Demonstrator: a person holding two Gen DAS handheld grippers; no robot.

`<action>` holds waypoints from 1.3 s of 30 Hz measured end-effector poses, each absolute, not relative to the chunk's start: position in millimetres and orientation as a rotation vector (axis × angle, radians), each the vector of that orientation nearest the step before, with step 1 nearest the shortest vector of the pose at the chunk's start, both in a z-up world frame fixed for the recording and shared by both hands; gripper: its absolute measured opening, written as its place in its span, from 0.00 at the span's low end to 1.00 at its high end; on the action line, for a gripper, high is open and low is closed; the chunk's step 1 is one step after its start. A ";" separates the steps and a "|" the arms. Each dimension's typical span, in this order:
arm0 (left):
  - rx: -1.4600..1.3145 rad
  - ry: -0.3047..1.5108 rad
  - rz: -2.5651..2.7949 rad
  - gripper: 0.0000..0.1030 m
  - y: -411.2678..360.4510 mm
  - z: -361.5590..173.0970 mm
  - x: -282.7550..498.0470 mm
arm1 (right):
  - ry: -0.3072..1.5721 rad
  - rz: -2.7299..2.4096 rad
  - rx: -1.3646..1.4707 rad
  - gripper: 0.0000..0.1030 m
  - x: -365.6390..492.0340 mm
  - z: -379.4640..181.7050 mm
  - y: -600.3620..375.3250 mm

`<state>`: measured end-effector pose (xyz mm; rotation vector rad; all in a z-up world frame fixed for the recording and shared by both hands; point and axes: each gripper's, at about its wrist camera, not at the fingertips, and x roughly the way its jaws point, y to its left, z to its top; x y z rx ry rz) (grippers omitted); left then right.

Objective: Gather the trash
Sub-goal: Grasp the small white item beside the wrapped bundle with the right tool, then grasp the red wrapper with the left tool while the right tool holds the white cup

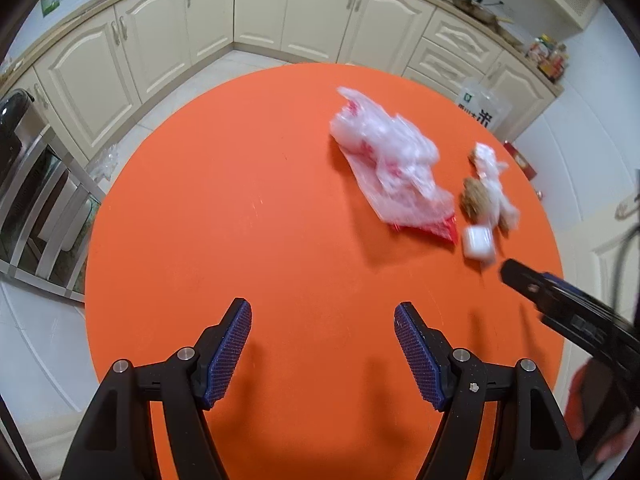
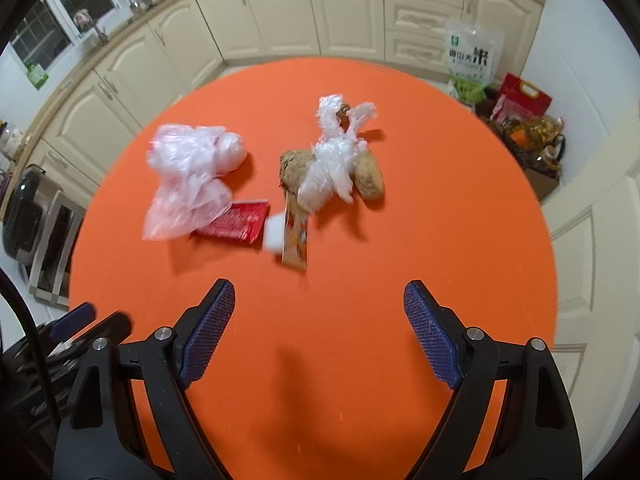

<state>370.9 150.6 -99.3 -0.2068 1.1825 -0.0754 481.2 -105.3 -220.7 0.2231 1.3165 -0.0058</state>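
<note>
Left gripper (image 1: 322, 322): jaws apart and empty, over bare orange table (image 1: 240, 208) near the near edge.
Right gripper (image 2: 319, 302): jaws apart, nothing between them, also above bare table short of the trash.
Orange wrapper (image 2: 295, 240): nearest piece, lying flat, touching the small white lump (image 2: 274, 234) on its left.
Red packet (image 2: 236, 222): flat beside the lump, its left end tucked under the clear plastic bag (image 2: 192, 180).
Brown lumps in white plastic (image 2: 332, 168): past the wrapper, toward the table's middle.
Far edge: bare table behind the pile, then floor and cream cabinets (image 2: 280, 12).
Risk: the flat packet and wrapper likely offer little for the pads to catch, so a closing pinch may skate them along the table; the loose bag could drag the packet with it.
Risk: both grippers head for one tight cluster, so they may collide.
Room: wide open table on the near side and right; clutter sits beyond the right edge on the floor.
</note>
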 end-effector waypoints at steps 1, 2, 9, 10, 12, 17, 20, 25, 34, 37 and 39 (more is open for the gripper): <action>-0.215 1.186 -0.077 0.68 152.2 -100.2 376.1 | 1.345 -0.004 0.227 0.66 489.0 -228.0 -105.3; -0.221 1.190 -0.079 0.68 153.0 -101.6 381.6 | 1.366 0.005 0.234 0.63 496.0 -234.8 -105.0; -0.229 1.217 -0.101 0.68 145.6 -107.3 405.5 | 1.399 0.043 0.225 0.59 518.7 -252.4 -99.8; -0.225 1.220 -0.103 0.68 143.5 -107.3 408.1 | 1.398 0.049 0.215 0.59 521.8 -253.6 -98.3; -0.220 1.225 -0.102 0.68 136.9 -108.2 410.4 | 1.394 0.049 0.192 0.54 524.5 -253.7 -96.2; -0.215 1.250 -0.114 0.68 119.0 -110.0 421.5 | 1.391 0.096 0.195 0.26 527.8 -253.1 -98.8; -0.228 1.274 -0.140 0.68 108.0 -112.1 429.5 | 1.387 0.134 0.225 0.24 525.6 -253.3 -109.5; -0.237 1.283 -0.109 0.68 92.2 -113.3 444.8 | 1.369 0.131 0.270 0.21 513.1 -248.2 -139.9; -0.220 1.318 -0.043 0.69 53.5 -136.5 469.0 | 1.323 0.099 0.306 0.21 497.0 -241.8 -179.3; -0.198 1.277 -0.024 0.70 46.4 -137.1 474.3 | 1.322 0.109 0.314 0.21 495.9 -242.7 -182.1; -0.141 1.236 0.006 0.51 39.4 -138.7 473.7 | 1.322 0.115 0.314 0.21 495.4 -243.9 -182.4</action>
